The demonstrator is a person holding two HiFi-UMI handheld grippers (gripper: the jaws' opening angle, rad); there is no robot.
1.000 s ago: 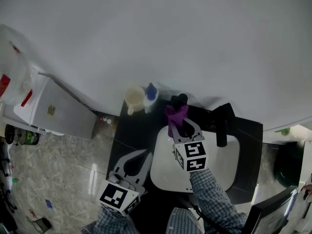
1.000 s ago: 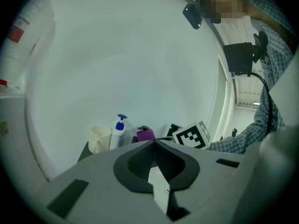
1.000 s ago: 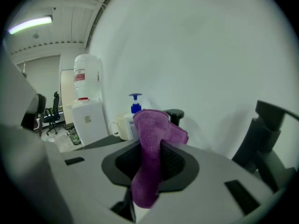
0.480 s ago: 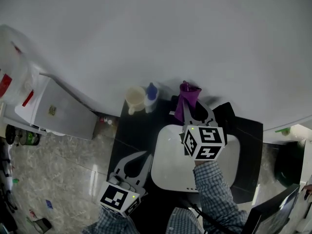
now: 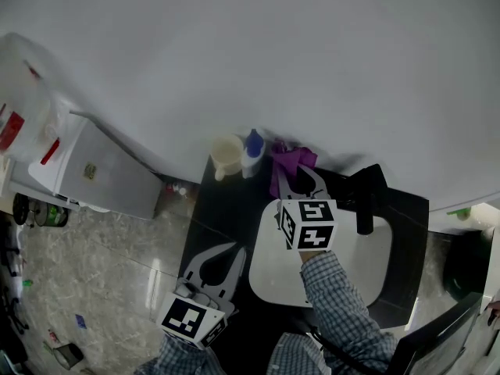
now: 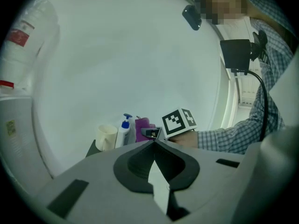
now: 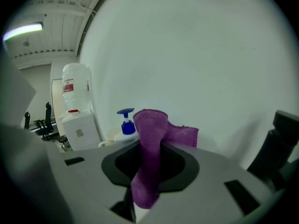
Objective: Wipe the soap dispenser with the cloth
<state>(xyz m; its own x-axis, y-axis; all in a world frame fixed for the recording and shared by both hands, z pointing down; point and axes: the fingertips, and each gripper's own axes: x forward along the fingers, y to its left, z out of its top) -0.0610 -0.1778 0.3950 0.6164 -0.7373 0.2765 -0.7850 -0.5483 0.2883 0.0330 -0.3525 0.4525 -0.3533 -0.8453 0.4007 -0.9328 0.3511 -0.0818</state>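
1. Since half a second ago, we see that the right claw (image 5: 294, 176) has swung left and slightly down. This brings the cloth (image 7: 150, 162) nearer the dispenser (image 5: 252, 156). The left claw (image 6: 154, 142) has stayed put.
2. The right claw is clamped on the cloth. Its own view shows the purple fabric pinched between the jaws. The fabric rises past the tips and folds over, with a flap trailing off to the right.
3. From the head view, we place the cloth just beside the dispenser, on its right. We cannot tell whether the two touch.
4. The dispenser is a white bottle with a blue pump. It stands upright at the back of the dark counter (image 5: 209, 219), close against the wall (image 5: 312, 61). A cream cup (image 5: 226, 155) stands just beside it on its left.
5. The left claw is closed on nothing, and its tips meet. It is held low by the counter's front left corner, well apart from the dispenser and pointing roughly toward it.
6. A white sink (image 5: 269, 276) is set into the counter. The right claw's body hangs over the sink's back rim, with a checked sleeve (image 5: 337, 307) behind it. A black tap (image 5: 366, 198) stands at the sink's far right.
7. Left of the counter stands a white cooler (image 5: 98, 176), with a clear bottle (image 7: 74, 90) on top of it.
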